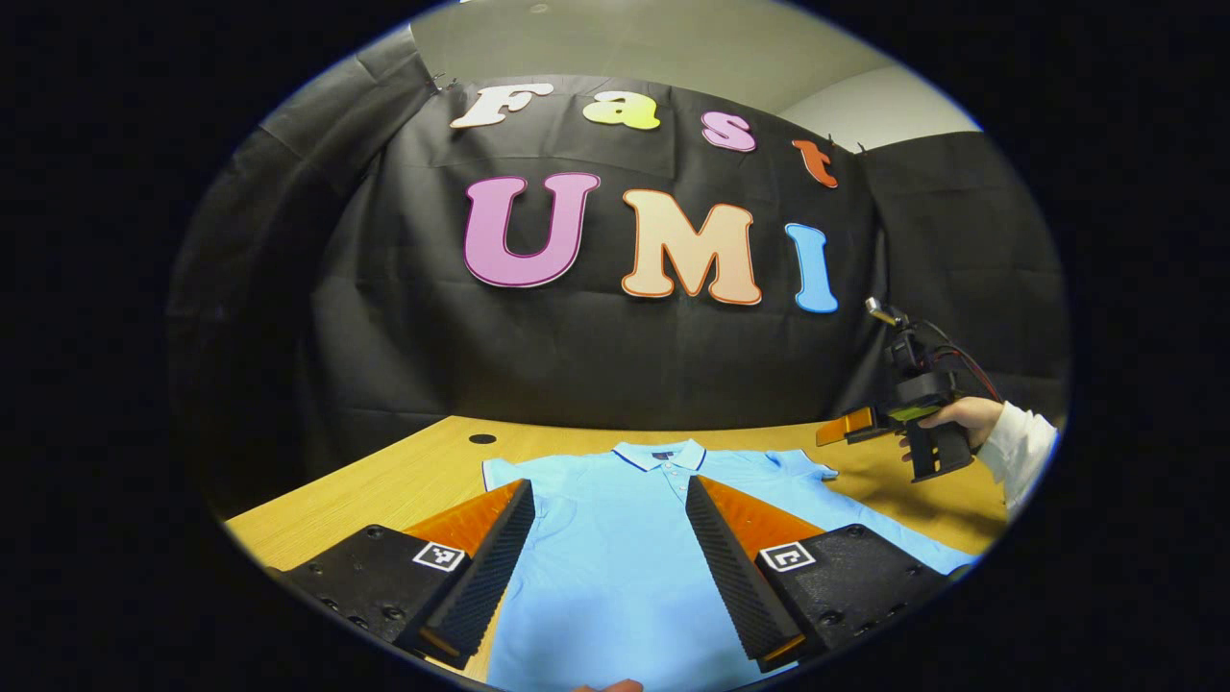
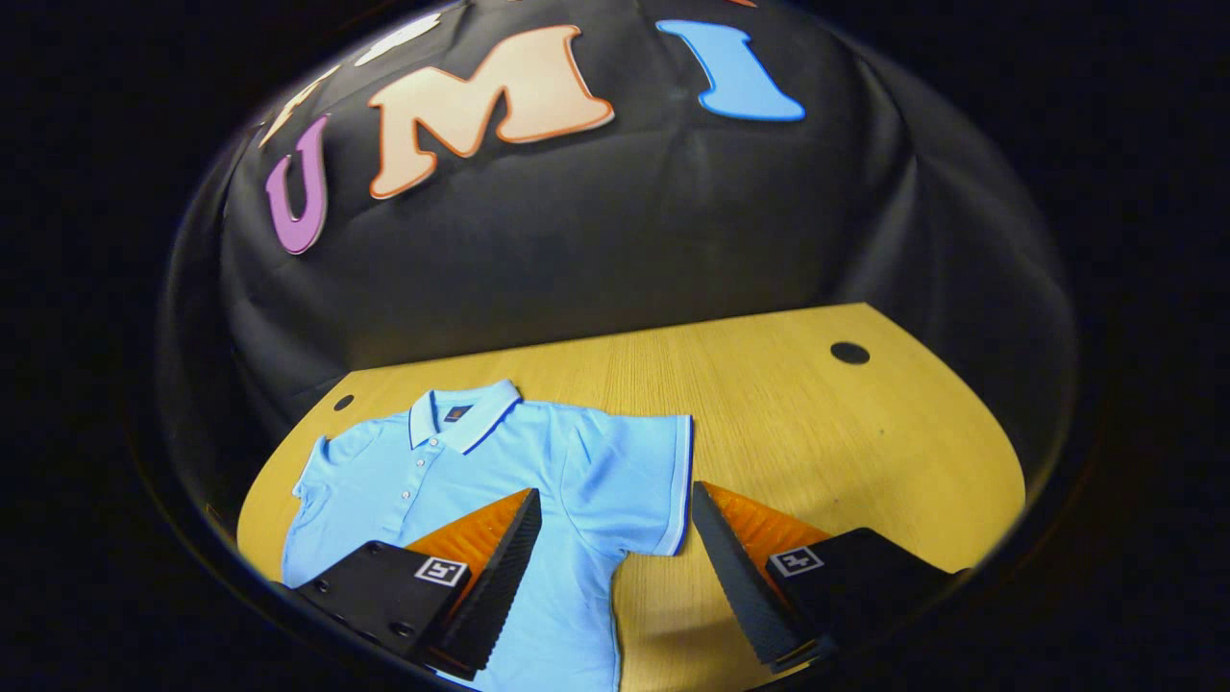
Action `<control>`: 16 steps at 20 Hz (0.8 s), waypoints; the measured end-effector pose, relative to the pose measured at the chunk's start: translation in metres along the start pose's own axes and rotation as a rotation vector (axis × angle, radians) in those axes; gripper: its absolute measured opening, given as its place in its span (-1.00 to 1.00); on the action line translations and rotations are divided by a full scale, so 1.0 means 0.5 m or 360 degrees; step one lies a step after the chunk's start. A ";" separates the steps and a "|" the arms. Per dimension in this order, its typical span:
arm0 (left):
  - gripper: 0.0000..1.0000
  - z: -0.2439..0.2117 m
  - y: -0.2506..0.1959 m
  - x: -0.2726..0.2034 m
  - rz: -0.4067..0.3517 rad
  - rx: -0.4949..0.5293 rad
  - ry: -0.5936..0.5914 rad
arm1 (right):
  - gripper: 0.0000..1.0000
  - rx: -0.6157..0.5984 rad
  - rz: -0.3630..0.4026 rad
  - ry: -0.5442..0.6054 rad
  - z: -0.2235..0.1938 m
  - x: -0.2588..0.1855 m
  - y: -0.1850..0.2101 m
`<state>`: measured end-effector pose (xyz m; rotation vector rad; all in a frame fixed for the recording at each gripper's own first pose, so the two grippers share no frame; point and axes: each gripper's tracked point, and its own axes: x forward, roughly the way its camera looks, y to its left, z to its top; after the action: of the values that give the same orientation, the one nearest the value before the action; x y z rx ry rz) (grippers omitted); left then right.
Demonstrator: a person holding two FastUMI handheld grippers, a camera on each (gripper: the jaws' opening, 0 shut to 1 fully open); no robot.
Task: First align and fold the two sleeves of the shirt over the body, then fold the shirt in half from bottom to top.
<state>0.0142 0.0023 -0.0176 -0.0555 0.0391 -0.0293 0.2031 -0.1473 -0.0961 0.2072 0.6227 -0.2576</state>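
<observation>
Sleeve-folding is not yet begun — the shirt lies flat on the bench; both tongs, left and right, gape apart, needing sleeve hems next.

No readable text shows; the shirt's collar label is too small.

We see the right gripper held above the wooden table, its fingers spread wide apart. A light blue polo shirt lies flat, its sleeve between the fingers, untouched.
</observation>
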 end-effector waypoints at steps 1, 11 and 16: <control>0.90 0.000 -0.002 0.004 -0.0006 -0.0006 0.0002 | 0.96 0.0011 -0.0015 0.0024 0.003 0.019 -0.007; 0.90 -0.016 0.009 0.028 0.0010 -0.0010 0.0010 | 0.96 -0.0068 -0.0193 0.0143 -0.043 0.114 -0.059; 0.90 -0.033 0.015 0.027 0.0022 -0.0023 0.0051 | 0.96 -0.0129 -0.0199 0.0114 -0.047 0.124 -0.063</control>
<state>0.0270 0.0082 -0.0349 -0.0691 0.0721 -0.0164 0.2291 -0.1815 -0.1554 0.0996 0.7173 -0.3461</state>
